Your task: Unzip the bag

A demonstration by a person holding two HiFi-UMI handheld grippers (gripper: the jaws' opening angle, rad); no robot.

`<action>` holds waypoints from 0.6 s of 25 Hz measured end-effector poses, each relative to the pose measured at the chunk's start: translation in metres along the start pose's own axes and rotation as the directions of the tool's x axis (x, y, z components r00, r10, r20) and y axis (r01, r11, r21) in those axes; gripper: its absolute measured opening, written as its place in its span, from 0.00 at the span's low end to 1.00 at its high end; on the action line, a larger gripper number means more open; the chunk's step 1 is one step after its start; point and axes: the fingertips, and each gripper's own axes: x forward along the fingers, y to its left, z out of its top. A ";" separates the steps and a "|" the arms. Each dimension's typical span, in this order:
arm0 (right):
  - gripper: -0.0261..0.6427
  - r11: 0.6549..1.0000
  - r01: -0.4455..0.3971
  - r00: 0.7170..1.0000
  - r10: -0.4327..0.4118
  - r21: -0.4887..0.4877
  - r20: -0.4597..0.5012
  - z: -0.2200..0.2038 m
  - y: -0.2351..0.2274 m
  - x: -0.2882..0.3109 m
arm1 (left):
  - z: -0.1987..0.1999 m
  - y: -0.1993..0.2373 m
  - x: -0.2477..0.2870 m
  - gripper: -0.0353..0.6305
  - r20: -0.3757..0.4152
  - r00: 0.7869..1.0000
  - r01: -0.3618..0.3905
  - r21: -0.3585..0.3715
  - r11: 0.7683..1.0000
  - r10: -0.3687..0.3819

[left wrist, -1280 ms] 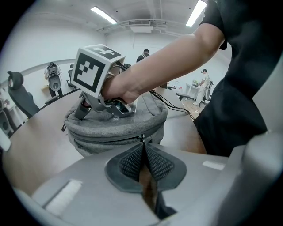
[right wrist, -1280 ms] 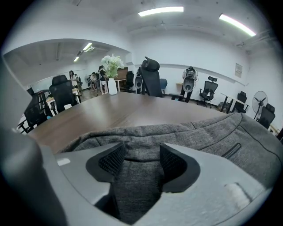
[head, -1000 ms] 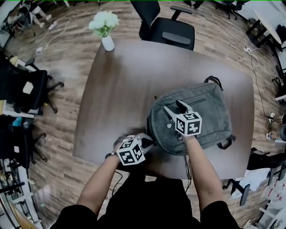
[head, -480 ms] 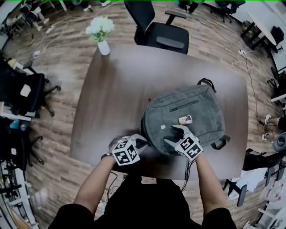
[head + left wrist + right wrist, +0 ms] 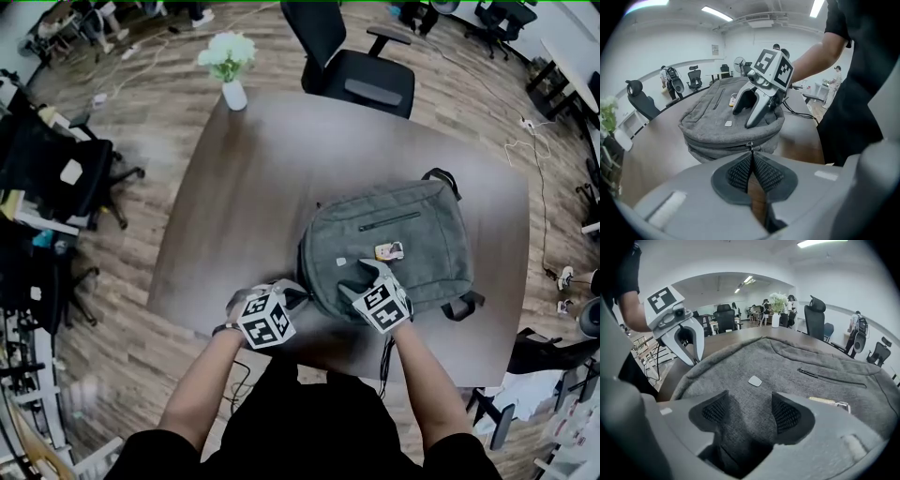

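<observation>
A grey backpack [image 5: 412,230] lies flat on the brown table [image 5: 253,187], with a small orange tag [image 5: 388,250] on its front. At the bag's near left corner, my left gripper [image 5: 302,298] is shut on the zipper pull [image 5: 749,146], which shows right at the pad tips in the left gripper view [image 5: 750,157]. My right gripper [image 5: 361,278] rests on top of the bag near its front edge. Its jaws are open [image 5: 752,411], with only grey fabric [image 5: 811,362] beneath them. The main zipper runs shut along the bag's side [image 5: 717,151].
A white vase of flowers [image 5: 230,70] stands at the table's far left corner. A black office chair [image 5: 361,75] sits behind the table. More chairs and clutter [image 5: 56,178] stand to the left. Cables [image 5: 539,169] lie on the floor at the right.
My right gripper has come back from the middle of the bag toward its near edge and settled on the fabric. The left gripper has stayed at the bag's corner.
</observation>
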 end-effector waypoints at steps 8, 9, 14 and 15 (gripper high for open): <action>0.47 0.997 0.059 0.998 -0.060 0.049 0.017 0.013 -0.005 0.008 | -0.001 -0.014 0.002 0.10 -0.003 1.000 -0.007 -0.093 0.996 0.006; 0.47 0.997 0.062 0.998 -0.063 0.052 0.017 0.013 -0.005 0.008 | 0.000 -0.015 0.002 0.10 0.002 1.000 -0.010 -0.106 0.994 0.010; 0.47 0.988 0.113 0.993 -0.116 0.103 0.020 0.017 -0.010 0.010 | 0.003 -0.023 0.004 0.10 0.020 1.000 -0.005 -0.119 0.993 0.008; 0.47 0.985 0.128 0.991 -0.131 0.118 0.020 0.018 -0.011 0.010 | 0.003 -0.024 0.005 0.10 0.022 1.000 -0.005 -0.124 0.992 0.008</action>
